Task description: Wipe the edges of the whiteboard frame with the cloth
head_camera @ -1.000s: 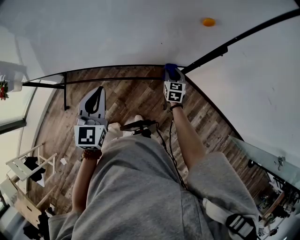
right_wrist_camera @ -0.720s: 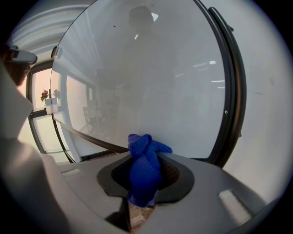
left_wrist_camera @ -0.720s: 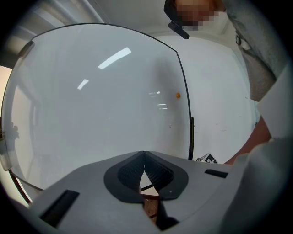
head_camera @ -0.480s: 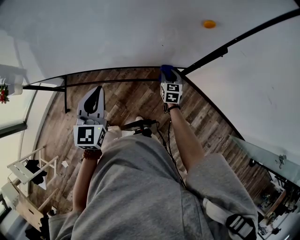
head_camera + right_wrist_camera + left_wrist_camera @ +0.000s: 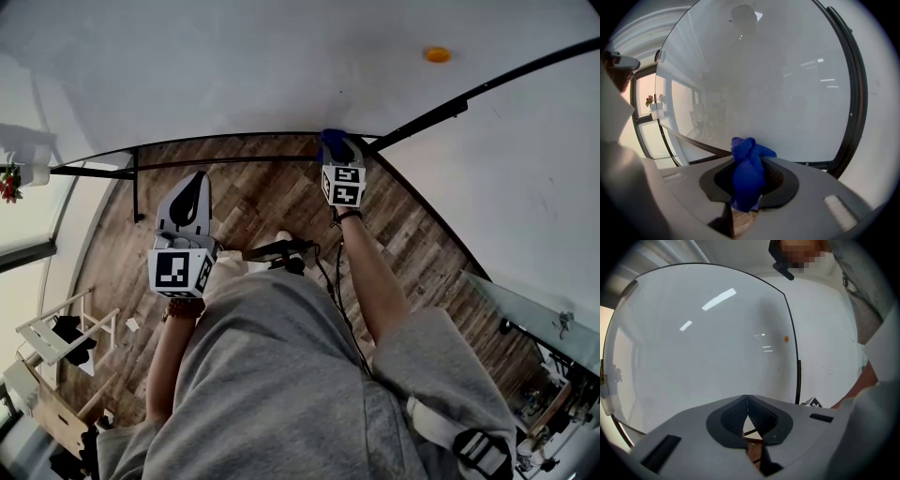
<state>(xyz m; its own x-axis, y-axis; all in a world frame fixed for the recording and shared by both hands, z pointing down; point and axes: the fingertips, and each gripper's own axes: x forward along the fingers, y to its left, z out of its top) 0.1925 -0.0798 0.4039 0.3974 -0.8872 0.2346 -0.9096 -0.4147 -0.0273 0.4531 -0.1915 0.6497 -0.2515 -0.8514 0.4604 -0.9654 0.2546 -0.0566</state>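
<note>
**Cloth slides off the corner and onto the bottom rail**

From where I stand, the right gripper [image 5: 336,152] is clamped tight on the blue cloth [image 5: 747,174], a bunched wad poking out past the jaw tips. A second ago that wad sat right in the lower corner of the whiteboard frame [image 5: 225,137], where the bottom rail meets the side rail. Now it is a little further left, pressed against the bottom rail just beside the corner. Over the last half second it barely shifts at all, so the stroke looks slow or paused.

The left gripper [image 5: 190,199] has not budged. It hangs low over the wooden floor [image 5: 272,192], well apart from the frame, with its jaws together and nothing between them.

The whiteboard [image 5: 234,66] itself is bare apart from a small orange magnet [image 5: 437,54] further up.

My reading is that the corner has been dealt with and the wipe along the bottom edge is only starting. Most of that rail, out toward the left, seems yet to be covered. The grip on the cloth looks secure enough to carry on.
</note>
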